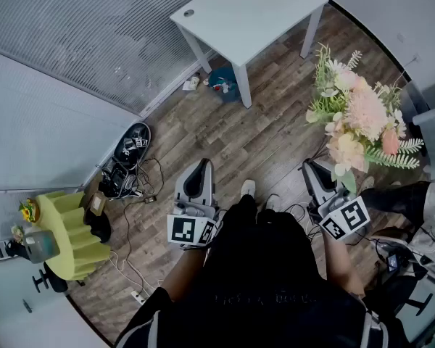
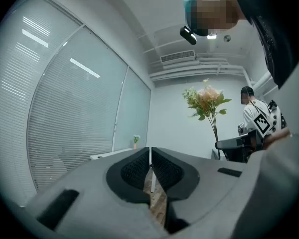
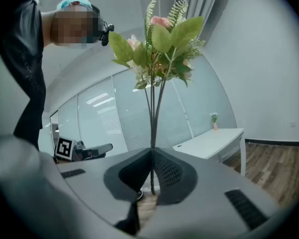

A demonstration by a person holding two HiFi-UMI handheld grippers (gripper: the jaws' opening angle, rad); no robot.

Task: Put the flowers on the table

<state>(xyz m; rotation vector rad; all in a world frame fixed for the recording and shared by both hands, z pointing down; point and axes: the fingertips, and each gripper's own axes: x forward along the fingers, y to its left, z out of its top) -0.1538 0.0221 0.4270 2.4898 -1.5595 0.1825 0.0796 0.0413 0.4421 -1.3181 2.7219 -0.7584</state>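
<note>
A bunch of pink and cream flowers (image 1: 359, 118) with green fronds is held upright at the right of the head view. My right gripper (image 1: 313, 171) is shut on its dark stems (image 3: 152, 128), with the blooms (image 3: 159, 39) rising straight above the jaws. My left gripper (image 1: 201, 171) hangs lower left of the flowers, jaws shut with nothing between them (image 2: 150, 156). The white table (image 1: 250, 13) stands ahead at the top of the head view, a small round thing (image 1: 188, 12) near its left corner.
A yellow-green round stool (image 1: 72, 230) with small objects, a black bag (image 1: 127, 154) and loose cables lie on the wood floor at left. Rubbish (image 1: 221, 82) sits under the table. Another person (image 2: 256, 116) and dark equipment (image 1: 413, 267) stand at right. Blinds cover the left wall.
</note>
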